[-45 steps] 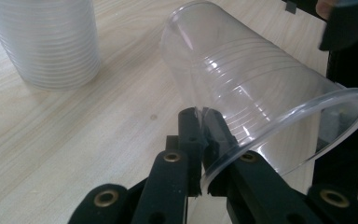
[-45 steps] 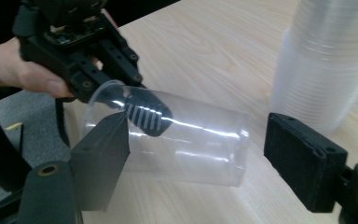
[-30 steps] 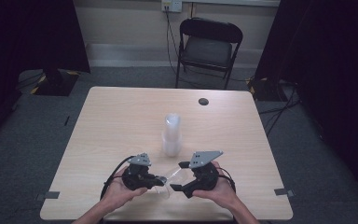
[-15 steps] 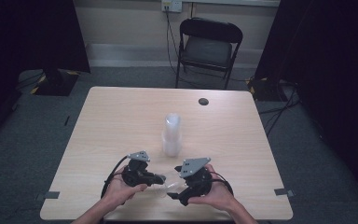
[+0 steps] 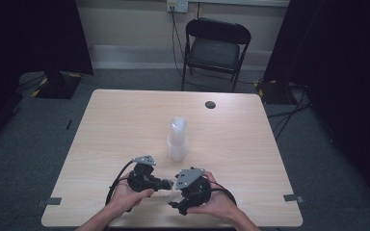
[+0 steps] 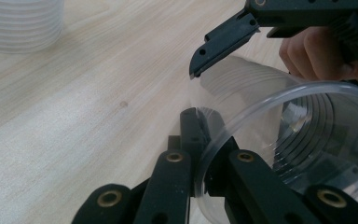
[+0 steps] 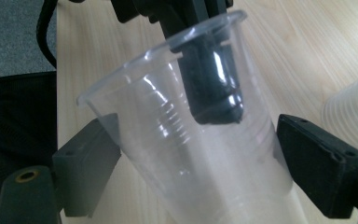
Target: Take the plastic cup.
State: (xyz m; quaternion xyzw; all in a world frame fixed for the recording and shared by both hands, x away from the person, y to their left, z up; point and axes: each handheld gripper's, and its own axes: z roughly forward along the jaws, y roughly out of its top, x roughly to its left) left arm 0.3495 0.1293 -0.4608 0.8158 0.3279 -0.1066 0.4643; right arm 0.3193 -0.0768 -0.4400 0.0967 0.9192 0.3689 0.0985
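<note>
Black grippers (image 5: 169, 184), brass rivets, grey plates

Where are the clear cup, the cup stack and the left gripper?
clear cup (image 7: 168, 140), right gripper view, on its side wall.
cup stack (image 5: 178, 139), high view, on the middle of the stack.
left gripper (image 6: 200, 154), left gripper view, between its jaw tips, shut on the cup's rim.

one loose clear cup (image 7: 186, 140), one cup stack (image 5: 178, 139), one chair (image 5: 215, 48), two hand-held grippers.
</note>
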